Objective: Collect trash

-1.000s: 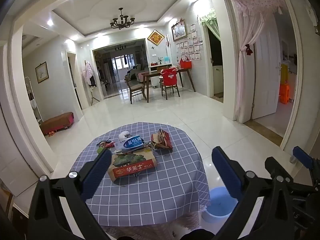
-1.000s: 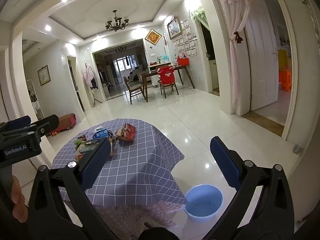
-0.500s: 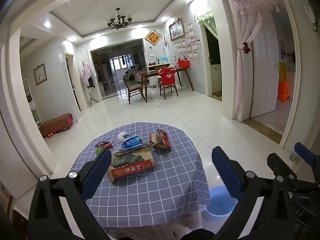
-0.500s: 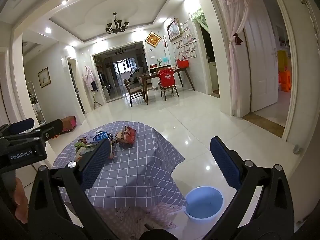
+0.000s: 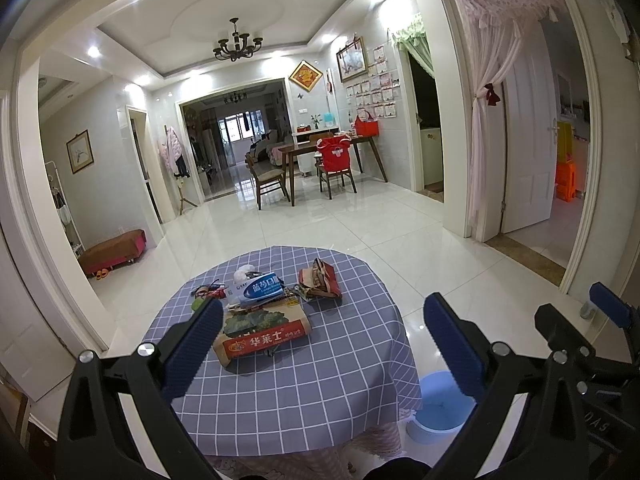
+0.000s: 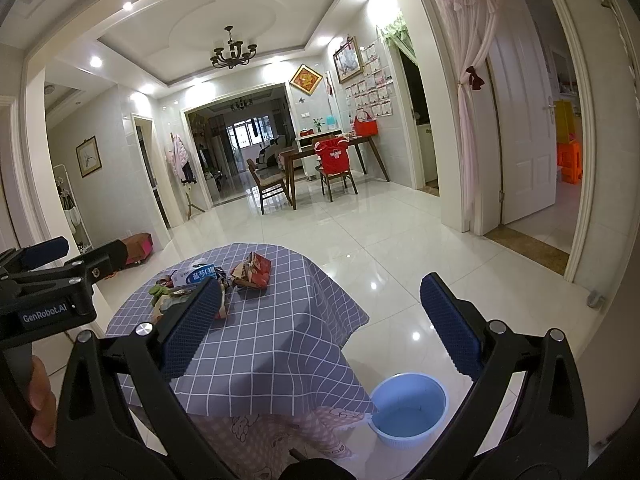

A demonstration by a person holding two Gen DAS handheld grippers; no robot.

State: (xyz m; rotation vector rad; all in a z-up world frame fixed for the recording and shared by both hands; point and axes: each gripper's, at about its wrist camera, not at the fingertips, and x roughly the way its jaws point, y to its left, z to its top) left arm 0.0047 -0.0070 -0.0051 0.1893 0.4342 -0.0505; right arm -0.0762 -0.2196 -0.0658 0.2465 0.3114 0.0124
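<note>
Tiled room; round table (image 5: 288, 392) with checked cloth at frame centre. Trash (image 5: 264, 312) lies heaped on its far half; blue bin (image 6: 408, 410) on the floor, lower right. Left gripper (image 5: 322, 344) and right gripper (image 6: 320, 326) both gape, empty. Risk: overlapping wrappers may drag neighbours off or snag the cloth.

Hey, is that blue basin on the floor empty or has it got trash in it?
Empty: the basin shows only its bare blue bottom.

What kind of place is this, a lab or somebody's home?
Most likely a family home: a dining table with wooden chairs, a chandelier, and a curtained doorway. Wrappers lie on a small cloth-covered table.
</note>
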